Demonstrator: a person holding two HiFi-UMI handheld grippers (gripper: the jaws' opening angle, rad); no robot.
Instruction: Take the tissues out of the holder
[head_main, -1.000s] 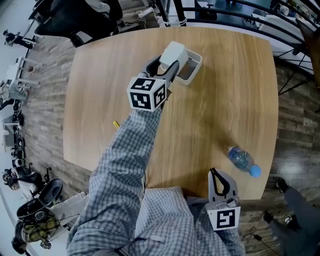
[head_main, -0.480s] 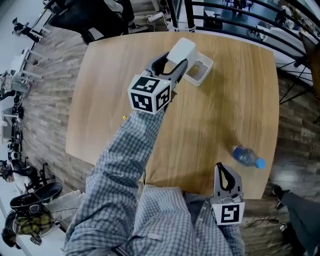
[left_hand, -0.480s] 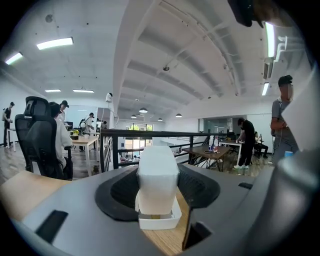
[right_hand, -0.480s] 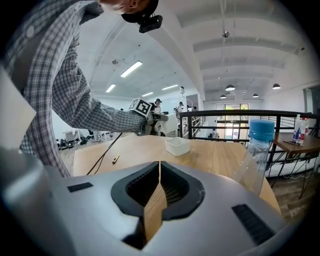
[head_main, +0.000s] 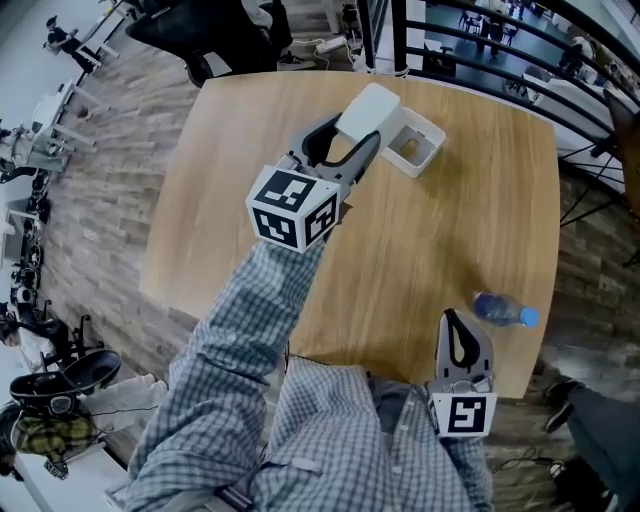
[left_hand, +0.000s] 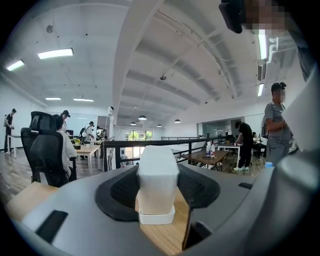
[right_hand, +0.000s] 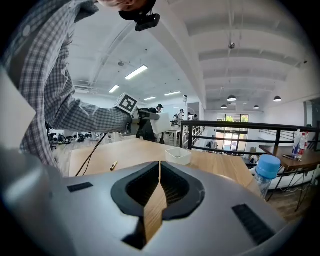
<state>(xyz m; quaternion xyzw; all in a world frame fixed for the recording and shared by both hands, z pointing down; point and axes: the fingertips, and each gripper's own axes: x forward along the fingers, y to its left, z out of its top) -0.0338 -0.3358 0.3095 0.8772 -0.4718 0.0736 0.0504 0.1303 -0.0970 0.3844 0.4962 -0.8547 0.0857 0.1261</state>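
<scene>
Left gripper (head_main: 358, 128): extended over the far part of the wooden table (head_main: 240, 150). Its jaws stand wide apart and pinch the tissue pack (head_main: 372, 104), a white block, by two opposite sides. In the left gripper view the pack fills the gap between the two dark pads and stands upright.

Tissue pack: out of the holder (head_main: 416, 146) and held in the air. The right gripper view shows the pack raised well above the tabletop, clear of the holder's rim. In the head view it lies just left of the holder and overlaps the holder's left edge.

Holder: a white, open-topped rectangular tray. It rests flat on the far part of the table.

Right gripper (head_main: 451, 320): positioned at the near right edge of the table, jaws pointing away from the person. The jaws are pressed together with nothing between them; only a thin seam shows in the right gripper view.

Other items: a clear water bottle (head_main: 503, 311) with a blue cap lies on its side near the right edge of the table, just right of the right gripper. A small yellow stick-like object (right_hand: 114, 165) lies on the table on the left side; its kind cannot be made out.
</scene>
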